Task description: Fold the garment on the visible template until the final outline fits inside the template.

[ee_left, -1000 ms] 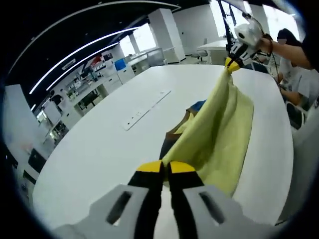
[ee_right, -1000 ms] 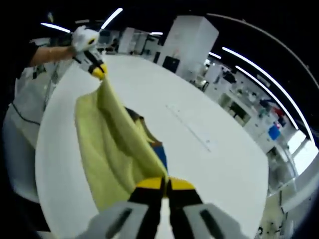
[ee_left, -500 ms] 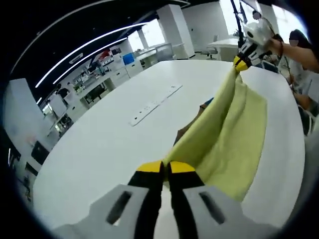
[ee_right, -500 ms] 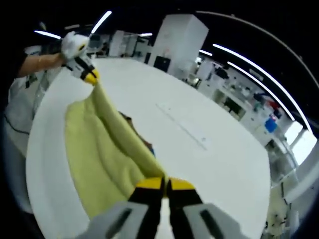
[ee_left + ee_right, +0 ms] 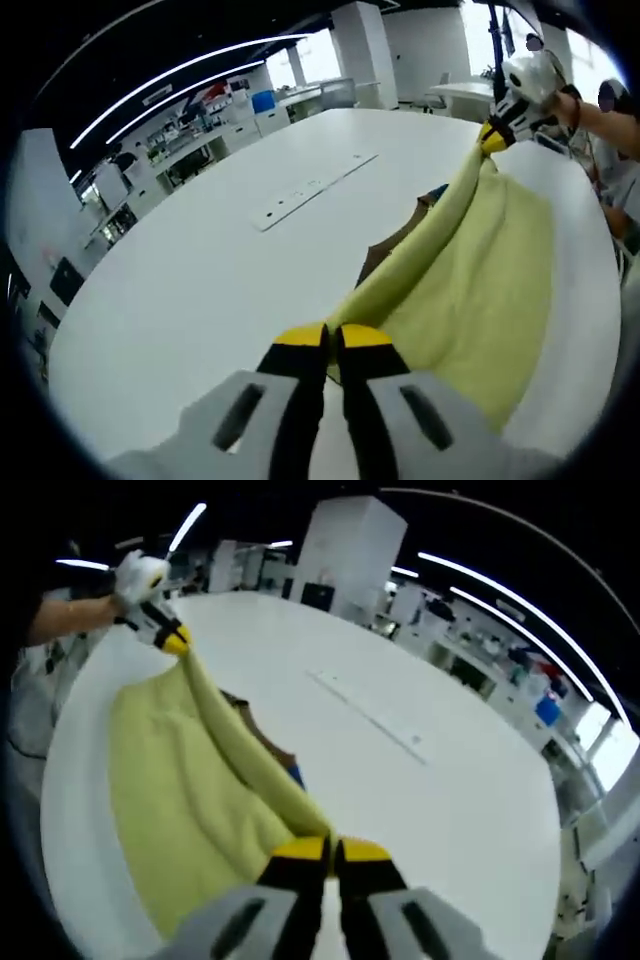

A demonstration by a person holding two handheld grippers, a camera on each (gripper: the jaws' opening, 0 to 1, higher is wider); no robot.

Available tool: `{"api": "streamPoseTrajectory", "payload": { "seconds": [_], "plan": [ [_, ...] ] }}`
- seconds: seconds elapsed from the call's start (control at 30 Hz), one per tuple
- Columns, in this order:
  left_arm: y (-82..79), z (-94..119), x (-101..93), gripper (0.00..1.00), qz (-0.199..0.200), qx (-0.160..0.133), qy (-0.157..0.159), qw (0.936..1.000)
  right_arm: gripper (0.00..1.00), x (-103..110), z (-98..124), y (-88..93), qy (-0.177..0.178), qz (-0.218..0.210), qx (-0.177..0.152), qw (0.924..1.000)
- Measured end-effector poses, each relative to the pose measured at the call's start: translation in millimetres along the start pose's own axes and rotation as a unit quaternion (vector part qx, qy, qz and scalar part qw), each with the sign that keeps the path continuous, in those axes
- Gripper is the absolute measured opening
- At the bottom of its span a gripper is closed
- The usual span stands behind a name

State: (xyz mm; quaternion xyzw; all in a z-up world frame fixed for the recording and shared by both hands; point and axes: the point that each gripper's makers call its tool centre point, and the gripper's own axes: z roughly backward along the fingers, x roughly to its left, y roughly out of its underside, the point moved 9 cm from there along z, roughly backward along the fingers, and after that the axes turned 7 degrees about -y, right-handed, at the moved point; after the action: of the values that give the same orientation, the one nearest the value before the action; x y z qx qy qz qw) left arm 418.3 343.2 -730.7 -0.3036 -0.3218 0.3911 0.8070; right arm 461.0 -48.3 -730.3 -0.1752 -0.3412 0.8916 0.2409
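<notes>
On a wide white table (image 5: pixel 190 290), both grippers clamp opposite corners of the yellow garment (image 5: pixel 470 290), left gripper (image 5: pixel 332 338) and right gripper (image 5: pixel 332 850) stretching it taut above the brown template (image 5: pixel 385 255), likely for aligned laying.

Big white oval table (image 5: pixel 190 270) (image 5: pixel 440 810) carries everything. Flat on it: a long narrow white strip w/ small marks (image 5: pixel 312 188) (image 5: pixel 368 716), well apart from a brown-and-blue flat piece (image 5: pixel 395 250) (image 5: pixel 270 750) near mid-table. The yellow garment (image 5: pixel 480 290) (image 5: pixel 190 800) covers most of that piece; can't tell where its lower edge touches the tabletop.
</notes>
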Motion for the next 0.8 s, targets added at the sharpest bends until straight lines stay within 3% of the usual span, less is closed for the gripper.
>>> {"api": "streamPoseTrajectory", "payload": {
  "seconds": [0.4,0.8],
  "plan": [
    [19.9,-35,1.7,0.01,0.012,0.033,0.019,0.9992,0.0,-7,-26,9.9,-0.012,-0.004,0.024,0.9996],
    [27.7,-45,4.8,0.02,0.035,0.036,0.021,0.9985,0.01,-6,-39,16.7,-0.024,-0.015,0.044,0.9986]
  ]
}}
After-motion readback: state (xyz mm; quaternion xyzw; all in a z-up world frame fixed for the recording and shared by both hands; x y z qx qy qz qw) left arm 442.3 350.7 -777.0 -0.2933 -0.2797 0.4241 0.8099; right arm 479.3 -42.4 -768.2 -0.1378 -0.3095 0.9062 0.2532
